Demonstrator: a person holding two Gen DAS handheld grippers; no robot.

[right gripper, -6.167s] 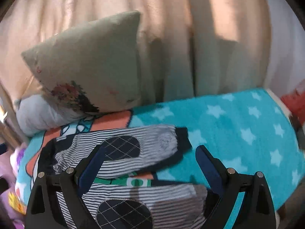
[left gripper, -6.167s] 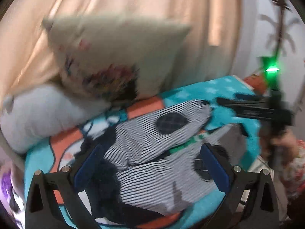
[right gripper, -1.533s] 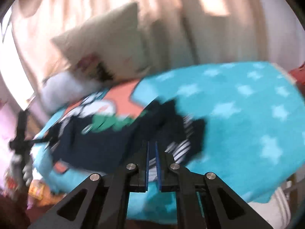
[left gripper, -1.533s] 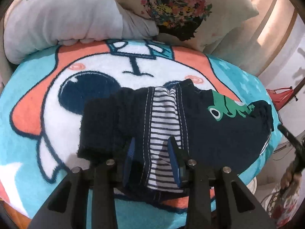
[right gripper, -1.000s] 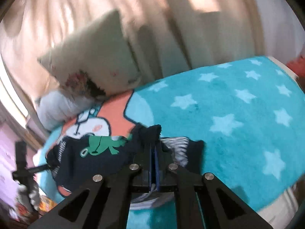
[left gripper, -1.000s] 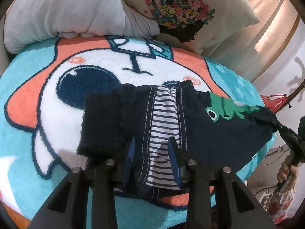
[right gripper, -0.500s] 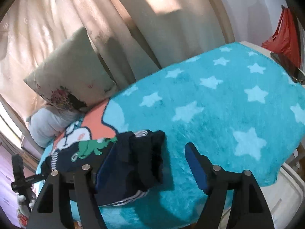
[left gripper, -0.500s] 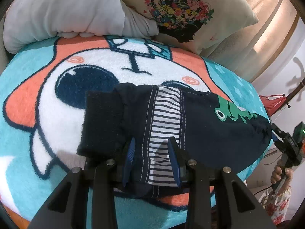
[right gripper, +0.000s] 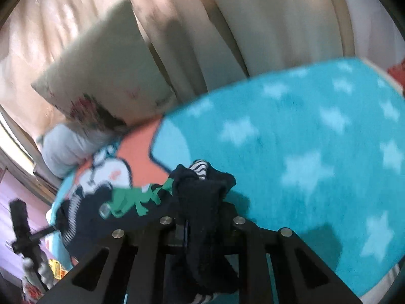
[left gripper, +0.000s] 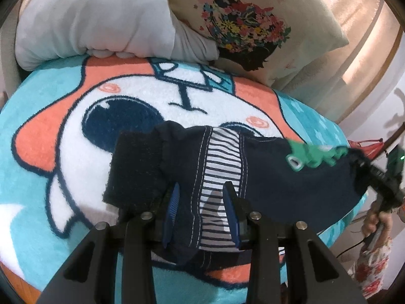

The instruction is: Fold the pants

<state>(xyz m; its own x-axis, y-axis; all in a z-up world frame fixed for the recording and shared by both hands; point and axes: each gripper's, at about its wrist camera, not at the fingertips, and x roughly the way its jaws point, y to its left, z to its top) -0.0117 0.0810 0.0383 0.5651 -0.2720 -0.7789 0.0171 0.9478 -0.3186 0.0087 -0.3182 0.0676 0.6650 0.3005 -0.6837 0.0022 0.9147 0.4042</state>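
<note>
Two grippers grip the pants (left gripper: 273, 177) on the blanket (left gripper: 38, 126): left gripper (left gripper: 202, 207) clamps the striped waistband; right gripper (right gripper: 200, 225), closing, seemingly pinches a bunched dark fold.

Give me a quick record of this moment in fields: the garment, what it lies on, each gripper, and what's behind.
garment: pants, navy with a striped panel and a green frog patch
surface: teal cartoon blanket
left gripper: jaws shut on the pants' near striped edge
right gripper: jaws closing, with a bunched navy end of the pants between them
behind: grey pillow, floral pillow, curtain
</note>
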